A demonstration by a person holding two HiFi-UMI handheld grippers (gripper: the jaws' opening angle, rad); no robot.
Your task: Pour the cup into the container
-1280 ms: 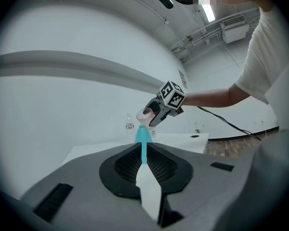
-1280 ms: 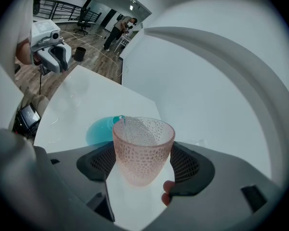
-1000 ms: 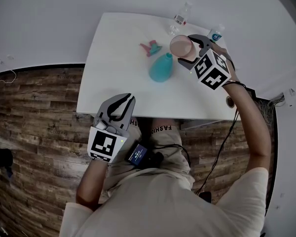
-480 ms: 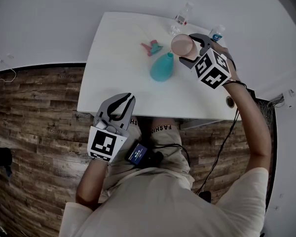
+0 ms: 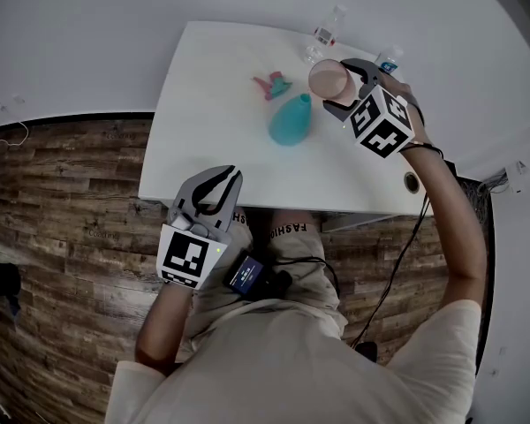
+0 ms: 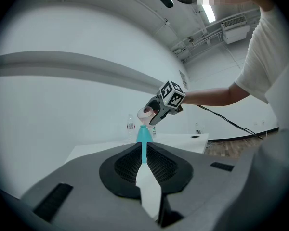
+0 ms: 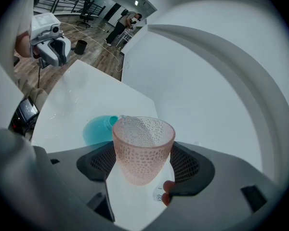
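Note:
A pink dimpled cup is held above the white table, with my right gripper shut on it. It is tipped with its mouth toward the teal container, which stands just left of it. In the right gripper view the cup fills the jaws and its rim sits next to the container's neck; I see no contents. My left gripper hangs at the table's front edge, shut on nothing. Its view shows the container straight ahead under the cup.
A small pink and teal object lies left of the cup. Two clear bottles stand at the table's far edge. A round cable hole is near the front right corner. Wooden floor lies on the left.
The right gripper has carried the cup slightly farther away and to the right and tipped it a little more. The left gripper has not moved.

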